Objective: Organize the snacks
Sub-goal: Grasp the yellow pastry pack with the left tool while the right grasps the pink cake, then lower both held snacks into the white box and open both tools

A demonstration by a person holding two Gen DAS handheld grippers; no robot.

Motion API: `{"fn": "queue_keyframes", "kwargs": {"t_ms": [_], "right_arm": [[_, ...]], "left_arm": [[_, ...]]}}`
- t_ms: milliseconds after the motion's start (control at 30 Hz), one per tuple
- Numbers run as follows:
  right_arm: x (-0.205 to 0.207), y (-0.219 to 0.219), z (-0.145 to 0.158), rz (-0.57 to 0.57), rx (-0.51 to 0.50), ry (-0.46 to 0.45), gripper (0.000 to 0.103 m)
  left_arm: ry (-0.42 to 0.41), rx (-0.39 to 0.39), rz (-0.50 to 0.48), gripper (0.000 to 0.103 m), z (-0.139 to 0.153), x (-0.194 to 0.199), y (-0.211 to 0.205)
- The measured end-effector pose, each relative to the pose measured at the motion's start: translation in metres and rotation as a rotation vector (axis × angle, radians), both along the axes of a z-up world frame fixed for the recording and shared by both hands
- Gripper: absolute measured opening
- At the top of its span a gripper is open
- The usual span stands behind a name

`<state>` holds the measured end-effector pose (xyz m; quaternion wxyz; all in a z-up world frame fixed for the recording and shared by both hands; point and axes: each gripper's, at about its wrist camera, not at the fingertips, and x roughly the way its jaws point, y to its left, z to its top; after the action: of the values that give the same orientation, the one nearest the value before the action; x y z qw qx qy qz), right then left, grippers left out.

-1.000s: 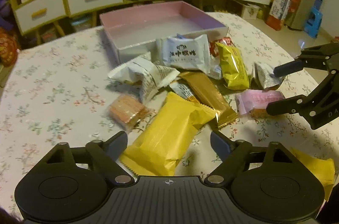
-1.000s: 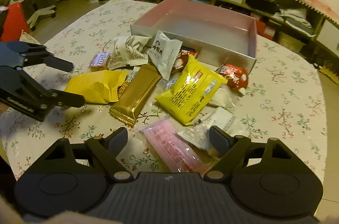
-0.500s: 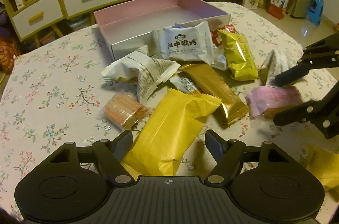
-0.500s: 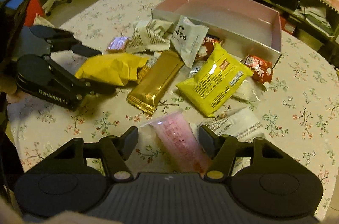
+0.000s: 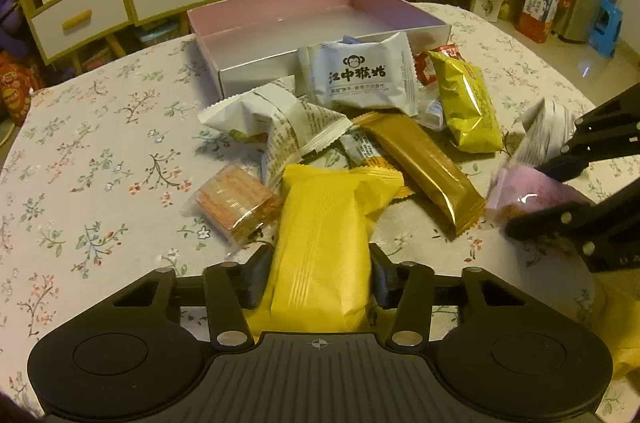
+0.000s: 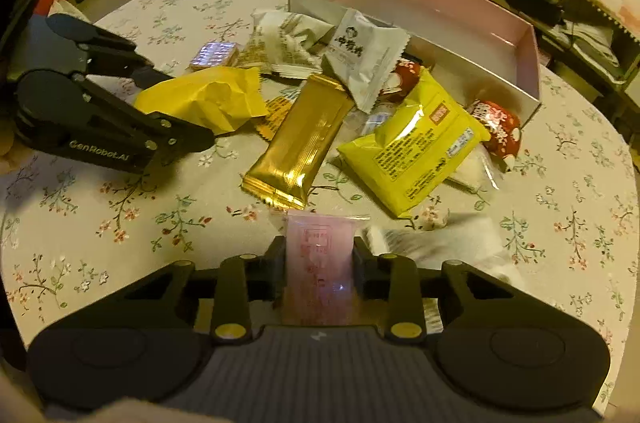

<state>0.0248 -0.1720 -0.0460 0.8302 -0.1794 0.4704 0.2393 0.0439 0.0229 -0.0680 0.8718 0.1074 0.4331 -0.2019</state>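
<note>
Both hand-held grippers have drawn their fingers in since a moment ago, when they stood wide over the pile. Now the left hand-held gripper point(image 5: 320, 275) is closing its jaws on the yellow snack packet point(image 5: 320, 243), whose wrapper fills the gap and meets both pads. The right hand-held gripper point(image 6: 319, 271) is closing on the pink snack packet point(image 6: 318, 263), and its pads press the wrapper's two sides.

Taking the pink box point(image 5: 316, 23) as the landmark: it sits open on the flowered bench point(image 5: 88, 151), at the far side of the pile. A white packet with a monkey face point(image 5: 360, 75) leans right against its near wall. Just nearer than that lie a crumpled white printed packet point(image 5: 276, 123), a gold bar point(image 5: 420, 163) and a glossy yellow bag point(image 5: 466, 103). A clear-wrapped biscuit pack point(image 5: 234, 203) lies nearer still, touching the yellow snack packet's left side. A red wrapped sweet point(image 6: 498, 129) rests near the box's corner in the right wrist view.
</note>
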Motion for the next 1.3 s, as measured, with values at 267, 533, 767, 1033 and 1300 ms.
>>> {"fn": "queue_keyframes", "kwargs": {"t_ms": [267, 533, 767, 1033, 1300], "right_arm": [[0.0, 0.001, 0.005, -0.013, 0.005, -0.03, 0.029], [0.003, 0.001, 0.027, -0.028, 0.078, -0.074, 0.029], [0.012, -0.005, 0.044, -0.086, 0.14, -0.123, 0.029], [0.039, -0.015, 0.066, -0.196, 0.206, -0.176, 0.029], [0.077, -0.025, 0.072, -0.275, 0.241, -0.194, 0.029]], "left_arm": [[0.006, -0.001, 0.016, 0.04, 0.006, -0.003, -0.005], [-0.009, -0.016, 0.019, 0.039, 0.024, -0.009, -0.006], [-0.035, -0.04, 0.043, 0.039, 0.045, -0.009, -0.004], [-0.103, -0.015, 0.054, 0.039, 0.069, 0.003, -0.011], [-0.134, 0.02, 0.074, 0.039, 0.082, 0.038, -0.02]]}}
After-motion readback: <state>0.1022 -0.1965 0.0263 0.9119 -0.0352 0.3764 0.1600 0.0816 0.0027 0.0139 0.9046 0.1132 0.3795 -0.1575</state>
